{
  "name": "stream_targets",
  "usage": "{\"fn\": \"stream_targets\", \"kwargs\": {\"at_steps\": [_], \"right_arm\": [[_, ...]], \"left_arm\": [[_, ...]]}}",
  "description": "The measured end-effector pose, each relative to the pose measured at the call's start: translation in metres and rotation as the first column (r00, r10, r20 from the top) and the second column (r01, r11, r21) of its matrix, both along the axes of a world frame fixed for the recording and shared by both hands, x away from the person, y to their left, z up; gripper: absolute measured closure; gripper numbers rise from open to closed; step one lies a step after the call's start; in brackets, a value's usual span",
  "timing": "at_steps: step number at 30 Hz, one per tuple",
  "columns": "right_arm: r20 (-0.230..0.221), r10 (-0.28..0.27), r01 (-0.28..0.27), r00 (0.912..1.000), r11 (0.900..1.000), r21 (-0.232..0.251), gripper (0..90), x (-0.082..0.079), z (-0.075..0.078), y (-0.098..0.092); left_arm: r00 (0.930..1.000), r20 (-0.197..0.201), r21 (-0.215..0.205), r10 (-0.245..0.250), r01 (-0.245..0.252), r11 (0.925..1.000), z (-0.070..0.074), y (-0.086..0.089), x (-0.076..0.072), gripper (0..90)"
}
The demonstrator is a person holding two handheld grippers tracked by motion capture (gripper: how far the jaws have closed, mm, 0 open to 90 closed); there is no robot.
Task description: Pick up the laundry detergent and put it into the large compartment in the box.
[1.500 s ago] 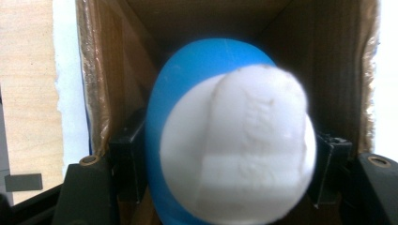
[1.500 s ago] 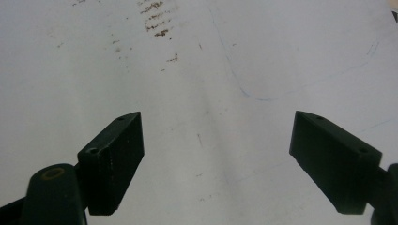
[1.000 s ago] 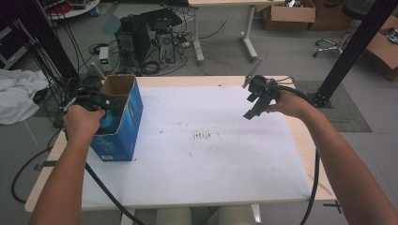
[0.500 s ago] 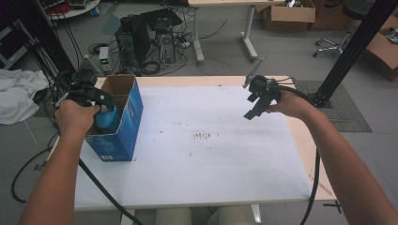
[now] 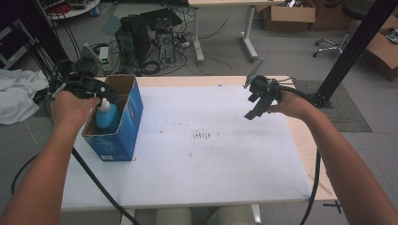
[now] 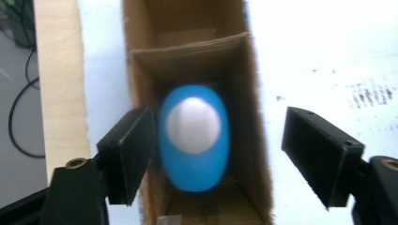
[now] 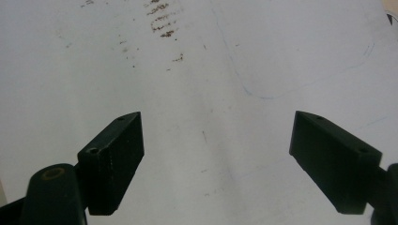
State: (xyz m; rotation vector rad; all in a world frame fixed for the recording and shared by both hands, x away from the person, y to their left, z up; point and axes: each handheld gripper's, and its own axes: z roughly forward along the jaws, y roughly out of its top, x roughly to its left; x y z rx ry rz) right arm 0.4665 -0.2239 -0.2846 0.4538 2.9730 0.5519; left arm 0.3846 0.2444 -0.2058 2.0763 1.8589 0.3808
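Straddling bottle, jaws wide (box walls close)

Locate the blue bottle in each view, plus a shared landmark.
High view: blue bottle stands inside the open cardboard box at table left, by the left gripper.
Left gripper view: centre, between the open jaws, white cap up.
Right gripper view: not in it.
Landmark: brown stain marks on the tabletop.

High view overhead, gripper views near table
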Motion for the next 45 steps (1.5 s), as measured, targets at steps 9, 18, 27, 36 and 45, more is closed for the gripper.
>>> {"fn": "stream_targets", "kwargs": {"at_steps": [9,18,27,36,45], "right_arm": [[0.000,-0.001,0.001,1.0000,1.000,-0.003,17.9,-0.002,0.001,0.000],[0.000,-0.007,0.007,1.0000,1.000,-0.005,17.9,-0.003,0.002,-0.001],[-0.003,-0.008,0.008,1.0000,1.000,-0.013,17.9,-0.005,0.003,0.000],[-0.004,-0.011,0.011,0.9999,1.000,-0.010,17.7,-0.004,0.002,0.000],[-0.008,-0.005,0.005,1.0000,1.000,-0.018,17.8,-0.008,0.003,0.003]], "left_arm": [[0.9937,0.016,0.023,-0.111,0.110,0.9936,0.008,-0.026,-0.002,21.1],[0.9751,0.037,0.045,-0.219,0.217,0.9751,0.018,-0.053,-0.004,20.5],[0.9402,0.023,0.067,-0.340,0.338,0.9388,0.022,-0.085,0.000,19.9],[0.8962,0.012,0.075,-0.443,0.441,0.8941,0.020,-0.119,0.004,19.2],[0.8350,-0.021,0.052,-0.550,0.550,0.8334,0.010,-0.151,0.005,19.3]]}}
